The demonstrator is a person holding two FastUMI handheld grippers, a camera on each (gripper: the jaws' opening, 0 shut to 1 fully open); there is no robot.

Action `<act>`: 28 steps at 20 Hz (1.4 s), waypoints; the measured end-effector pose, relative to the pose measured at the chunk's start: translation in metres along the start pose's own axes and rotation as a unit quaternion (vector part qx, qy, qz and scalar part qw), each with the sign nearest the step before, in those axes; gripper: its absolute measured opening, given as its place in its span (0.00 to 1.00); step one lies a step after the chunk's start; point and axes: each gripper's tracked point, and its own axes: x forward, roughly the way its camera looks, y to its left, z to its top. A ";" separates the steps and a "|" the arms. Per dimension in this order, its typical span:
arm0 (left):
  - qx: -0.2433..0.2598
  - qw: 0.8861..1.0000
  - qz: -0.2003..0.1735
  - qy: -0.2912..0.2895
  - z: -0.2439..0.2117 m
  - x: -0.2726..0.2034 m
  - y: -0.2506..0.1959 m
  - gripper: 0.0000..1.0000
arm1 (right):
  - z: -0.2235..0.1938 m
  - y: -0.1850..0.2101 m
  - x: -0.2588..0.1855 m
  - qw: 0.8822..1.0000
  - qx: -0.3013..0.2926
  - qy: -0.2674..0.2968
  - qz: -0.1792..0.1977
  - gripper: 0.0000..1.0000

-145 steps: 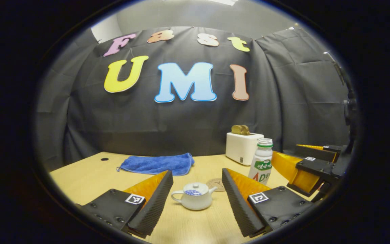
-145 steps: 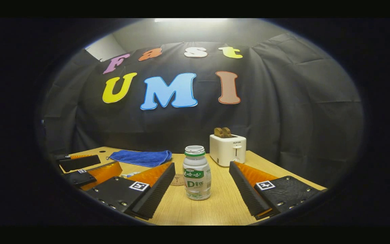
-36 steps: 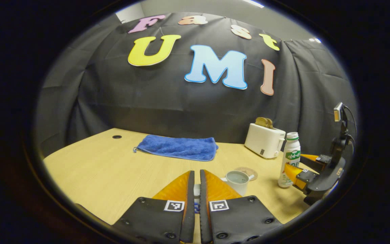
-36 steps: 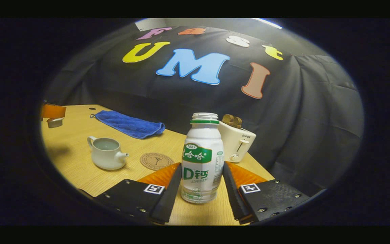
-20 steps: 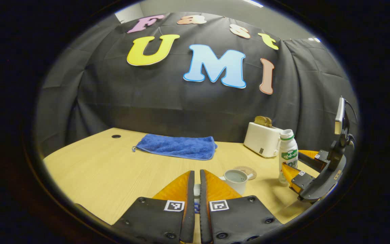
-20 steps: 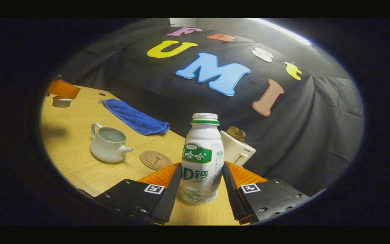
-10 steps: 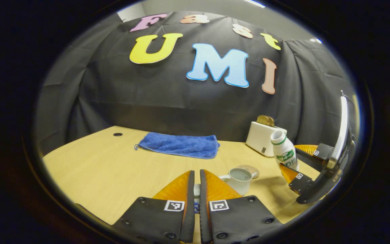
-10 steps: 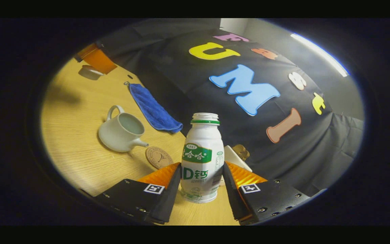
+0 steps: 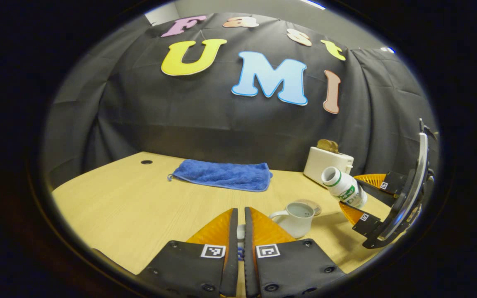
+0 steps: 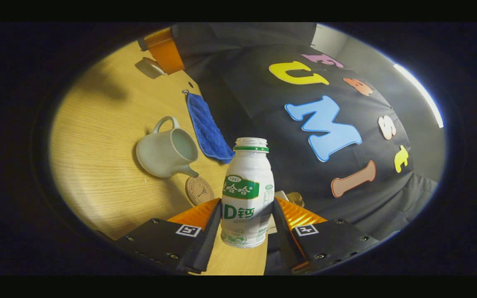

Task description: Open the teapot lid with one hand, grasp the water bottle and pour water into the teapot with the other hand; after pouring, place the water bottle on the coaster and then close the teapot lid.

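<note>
Since the frame half a second earlier, the water bottle (image 10: 247,192) has been tipped further, so that its open mouth is now directed toward the teapot (image 9: 295,213); in the left gripper view the bottle is seen steeply inclined, above and to the right of the pot, with no stream visible. The right gripper (image 10: 244,221) is clamped on the lower body of the bottle, both fingers pressed against its sides (a low grip leaves the neck free for pouring). The left gripper (image 9: 238,244) is closed on the teapot lid (image 9: 241,231), of which only a pale sliver is seen between its fingers; the lid is held to the left of the pot, presumably to keep the opening clear. The teapot stands uncovered on the table (image 9: 131,207), with the coaster (image 10: 199,190) just beside its spout, so the set-down point is near. A blue towel (image 9: 224,174) and a toaster (image 9: 327,164) lie farther back.

A green-and-white label is carried by the bottle; its writing is not transcribed. Square markers are fixed to both grippers.
</note>
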 end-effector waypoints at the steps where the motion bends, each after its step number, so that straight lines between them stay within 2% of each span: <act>1: 0.000 1.000 0.001 0.002 -0.001 0.000 0.002 0.13 | 0.001 0.001 0.001 1.000 -0.012 -0.002 0.003 0.67; 8: 0.000 1.000 0.009 0.006 -0.008 -0.004 0.013 0.13 | 0.005 0.002 0.008 0.996 -0.084 -0.010 0.015 0.67; 9: 0.001 1.000 0.010 0.006 -0.008 -0.005 0.015 0.17 | 0.006 0.001 0.008 0.996 -0.093 -0.011 0.015 0.67; 15: -0.003 1.000 0.011 0.008 -0.011 -0.007 0.020 0.13 | 0.004 0.000 0.007 0.989 -0.145 -0.011 0.026 0.67; 20: -0.004 1.000 0.010 0.009 -0.015 -0.011 0.023 0.13 | 0.003 0.001 0.005 0.983 -0.177 -0.014 0.039 0.67; 21: -0.003 1.000 0.010 0.010 -0.015 -0.012 0.023 0.10 | 0.003 0.001 0.004 0.982 -0.183 -0.015 0.040 0.67; 22: -0.001 1.000 0.010 0.010 -0.016 -0.012 0.023 0.10 | 0.004 0.001 0.005 0.981 -0.191 -0.016 0.042 0.67; 24: 0.001 1.000 0.010 0.011 -0.017 -0.012 0.023 0.17 | 0.005 0.001 0.007 0.979 -0.199 -0.017 0.046 0.67; 25: 0.002 1.000 0.010 0.011 -0.017 -0.012 0.023 0.13 | 0.003 0.001 0.007 0.978 -0.203 -0.016 0.048 0.67; 28: 0.002 1.000 0.010 0.012 -0.019 -0.013 0.024 0.13 | 0.003 0.000 0.008 0.975 -0.217 -0.018 0.050 0.67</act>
